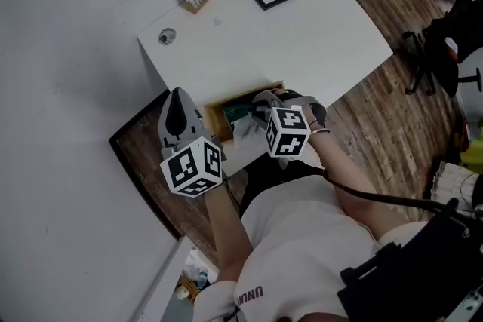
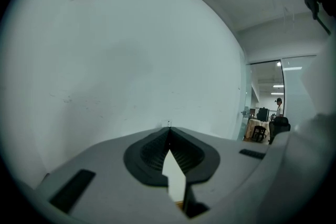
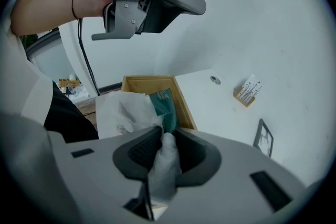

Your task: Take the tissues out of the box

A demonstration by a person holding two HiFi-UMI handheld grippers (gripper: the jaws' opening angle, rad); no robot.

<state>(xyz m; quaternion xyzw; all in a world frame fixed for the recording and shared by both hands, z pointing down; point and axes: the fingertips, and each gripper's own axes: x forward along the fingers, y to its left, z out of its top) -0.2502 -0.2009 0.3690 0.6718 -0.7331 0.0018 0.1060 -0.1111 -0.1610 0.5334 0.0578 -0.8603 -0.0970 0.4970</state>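
The left claw (image 1: 178,96) is sitting shut, holding nothing, just beside the wooden box (image 3: 185,108). The box is resting at the near edge of the white worktop (image 1: 302,34). A white tissue (image 3: 126,110) is poking up out of the box, and the right claw (image 3: 163,136) is pinching it tight. The tissue is looking very light, soft and floppy, and probably easy to rip. I think pinching a bunched-up part is working best.

tissue (image 3: 126,113) half out of wooden box (image 3: 149,80)
We see it white, crumpled, over a teal pack (image 3: 164,105); box at table's (image 1: 264,41) near edge.
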